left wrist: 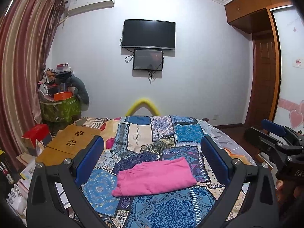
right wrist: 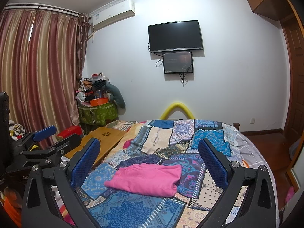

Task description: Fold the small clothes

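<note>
A small pink garment lies folded into a flat rectangle on the patchwork bedspread. It also shows in the right wrist view. My left gripper is open and empty, held above and just short of the garment. My right gripper is open and empty too, at about the same distance from it. The right gripper shows at the right edge of the left wrist view, and the left gripper at the left edge of the right wrist view.
A wooden lap table lies on the bed's left side beside a red box. A cluttered green bin stands by the curtain. A television hangs on the far wall. A wardrobe and door stand at the right.
</note>
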